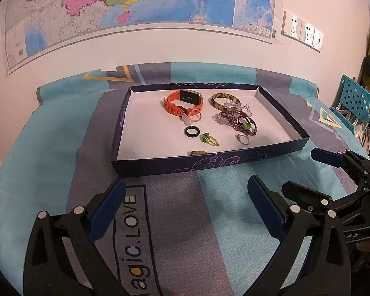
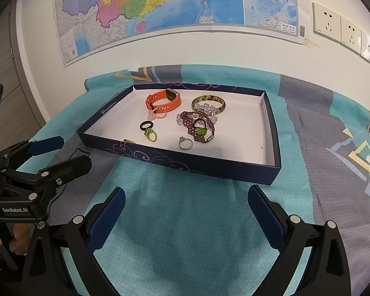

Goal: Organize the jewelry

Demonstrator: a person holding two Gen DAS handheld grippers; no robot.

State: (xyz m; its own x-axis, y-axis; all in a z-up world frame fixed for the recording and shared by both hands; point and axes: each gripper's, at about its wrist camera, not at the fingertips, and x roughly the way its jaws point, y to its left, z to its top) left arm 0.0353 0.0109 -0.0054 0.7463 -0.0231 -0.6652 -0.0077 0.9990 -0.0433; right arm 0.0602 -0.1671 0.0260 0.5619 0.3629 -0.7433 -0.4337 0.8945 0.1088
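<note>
All the jewelry lies inside a shallow dark-blue box lid with a white floor, standing on a teal and grey cloth that covers the worktop, and both hand-held grippers hang short of it with nothing in them. That scene fits a sorting about to start as well as one just ended, so the pictures do not settle which piece, if any, is next. Whichever piece is picked, the loose ones are the easy ones: the black ring, the green beaded ring touching it, and the silver ring lie flat on the white floor, so a grasp would do best coming from above with the jaws narrowed and clear of the low wall. The purple bead bracelet with its green stone lies tangled with clear beads against the tortoiseshell bangle, and lifting one would likely drag the others. The orange watch sits at the far side with a pale pink ring touching it. In the right wrist view the right hand-held gripper stands wide at the bottom centre, the box in mid-frame above it. In the left wrist view the left hand-held gripper is likewise wide at the bottom, the box above it, a small gold piece against the near wall.
</note>
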